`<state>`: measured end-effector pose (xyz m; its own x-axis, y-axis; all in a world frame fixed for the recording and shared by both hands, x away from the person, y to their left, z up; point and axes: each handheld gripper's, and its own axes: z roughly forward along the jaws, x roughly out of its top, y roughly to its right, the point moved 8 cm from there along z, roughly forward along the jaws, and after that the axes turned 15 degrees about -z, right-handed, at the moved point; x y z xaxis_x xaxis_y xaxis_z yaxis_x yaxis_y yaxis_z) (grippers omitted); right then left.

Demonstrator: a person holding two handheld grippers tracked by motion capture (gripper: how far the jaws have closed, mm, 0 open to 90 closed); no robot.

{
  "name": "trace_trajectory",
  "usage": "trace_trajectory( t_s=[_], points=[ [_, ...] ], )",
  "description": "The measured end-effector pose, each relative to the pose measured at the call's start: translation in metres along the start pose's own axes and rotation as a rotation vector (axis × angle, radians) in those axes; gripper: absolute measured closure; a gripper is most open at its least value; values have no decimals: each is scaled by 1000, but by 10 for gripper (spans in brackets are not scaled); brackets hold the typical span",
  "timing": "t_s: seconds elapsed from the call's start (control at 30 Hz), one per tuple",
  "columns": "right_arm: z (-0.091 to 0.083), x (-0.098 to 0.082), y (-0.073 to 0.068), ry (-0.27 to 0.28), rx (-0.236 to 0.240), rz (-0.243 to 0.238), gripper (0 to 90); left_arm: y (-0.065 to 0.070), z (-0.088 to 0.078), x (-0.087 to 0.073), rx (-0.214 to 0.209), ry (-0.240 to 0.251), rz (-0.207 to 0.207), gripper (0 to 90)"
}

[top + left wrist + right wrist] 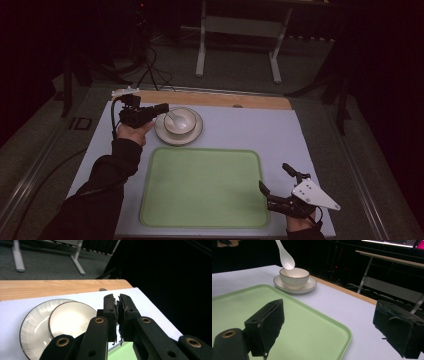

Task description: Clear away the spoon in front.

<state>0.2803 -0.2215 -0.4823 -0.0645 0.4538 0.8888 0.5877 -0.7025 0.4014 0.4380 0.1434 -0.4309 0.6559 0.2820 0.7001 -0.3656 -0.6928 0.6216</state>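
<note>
A: Left tool point(162, 108), state?
B: Clenched on the handle of a white spoon point(176, 119). In the left gripper view the 2 jaws stand pressed nearly together above the crockery. In the right gripper view the spoon point(285, 257) hangs with its scoop just over the bowl point(294, 276).

A: Where is the crockery?
B: 1 bowl point(180, 122) on 1 saucer point(196, 135), near the far left corner of the surface point(260, 127), just short of the wooden strip point(215, 99) along its far edge. In the left gripper view the bowl point(71, 318) sits off-centre on the saucer point(32, 327).

A: Right tool point(274, 181)?
B: Released, jaws wide apart, grasping nothing. It sits at the near right corner of the surface, beside the right edge of the green tray point(202, 186).

A: Tray?
B: Lies flat at the near middle of the surface; tray point(299, 335) bare in the right gripper view.
</note>
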Motion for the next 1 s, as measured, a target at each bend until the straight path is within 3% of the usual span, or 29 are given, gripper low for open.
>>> trace_trajectory(
  t_s=[0.3,0.5,0.6,0.67,1.0],
  points=[
    [-1,0,0,-1,-3,-1,101,32,-19,-5,-67,-159,127,844],
    [0,0,0,-2,-3,0,101,42,-28,-12,-99,-211,164,844],
    [0,0,0,-3,-4,-2,101,47,-31,-21,-127,-272,203,844],
    [1,0,0,-3,-3,-2,101,47,-31,-23,-125,-282,212,844],
    [1,0,-1,-4,-2,-3,101,57,-29,-46,-177,-438,297,844]
  ],
)
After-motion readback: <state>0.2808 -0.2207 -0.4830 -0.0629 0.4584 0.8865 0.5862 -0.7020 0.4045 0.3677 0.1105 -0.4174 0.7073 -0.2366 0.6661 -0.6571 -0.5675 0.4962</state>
